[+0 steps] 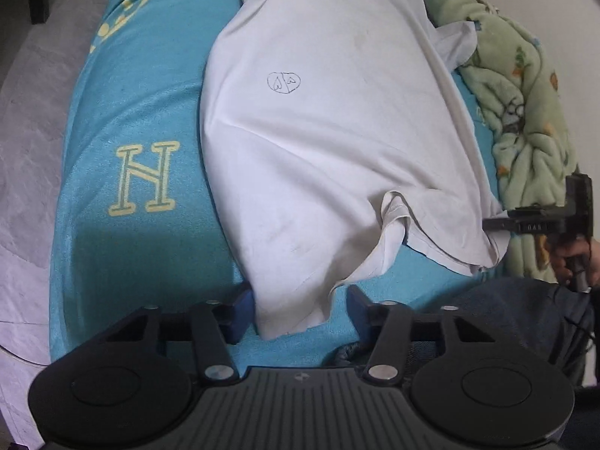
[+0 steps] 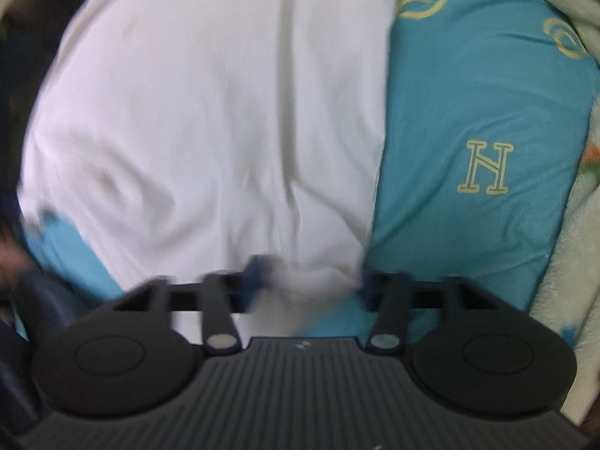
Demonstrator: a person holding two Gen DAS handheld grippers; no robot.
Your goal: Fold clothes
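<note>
A white T-shirt (image 1: 322, 142) with a small drawn heart mark lies spread on a turquoise bedsheet (image 1: 142, 112) printed with yellow letters. My left gripper (image 1: 296, 307) points down at the shirt's near corner. Its blue pads stand apart, with the corner of cloth between them; the left pad touches the cloth and the right pad is clear of it. My right gripper (image 2: 309, 281) is over another edge of the same T-shirt (image 2: 210, 112). A bunched fold lies between its spread pads, and this view is blurred. In the left wrist view the right gripper (image 1: 495, 225) shows side-on at the shirt's right edge.
A crumpled green patterned blanket (image 1: 525, 112) lies along the far side of the bed, also seen at the right in the right wrist view (image 2: 573, 243). Grey floor (image 1: 30, 150) lies beyond the bed's left edge. A person's dark-trousered leg (image 1: 506, 307) is near the bed's front edge.
</note>
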